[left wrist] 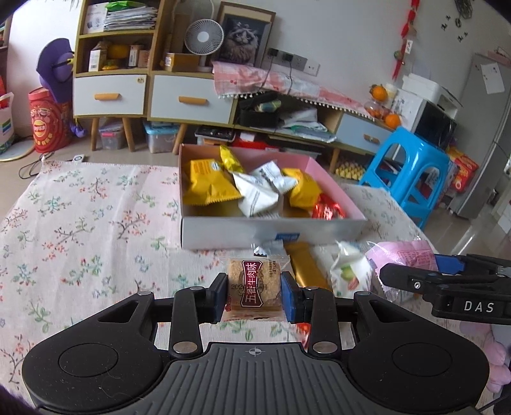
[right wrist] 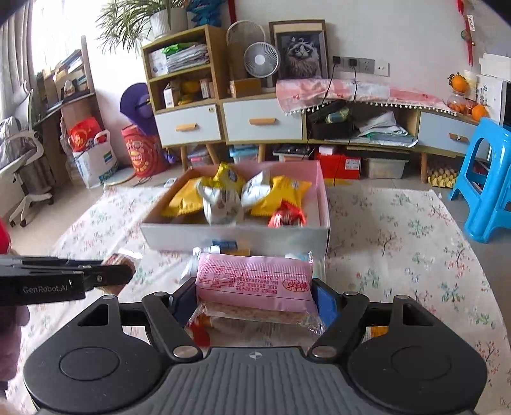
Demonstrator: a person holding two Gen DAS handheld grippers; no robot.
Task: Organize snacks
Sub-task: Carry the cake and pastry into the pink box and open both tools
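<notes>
Because each snack is to be carried into the box (left wrist: pixel 271 231) lying just ahead of both tools, a small brown biscuit packet (left wrist: pixel 254 289) is clamped between the nearly closed pads of the left gripper (left wrist: pixel 254 295), while a wide pink wafer packet (right wrist: pixel 254 282) is pinched across its ends by the right gripper (right wrist: pixel 255 298), whose jaws are therefore spread wide. Loose snacks, among them a gold bar (left wrist: pixel 308 268), are left between the tools and the box.

A lived-in home living room: a wooden cabinet (right wrist: pixel 191 95) with drawers holds papers, a fan (right wrist: pixel 261 60) and a framed cat picture (right wrist: pixel 301 52); a plant (right wrist: pixel 134 19) stands by the window, a blue stool (left wrist: pixel 412 169) beside the floral-clothed table (left wrist: pixel 80 217).
</notes>
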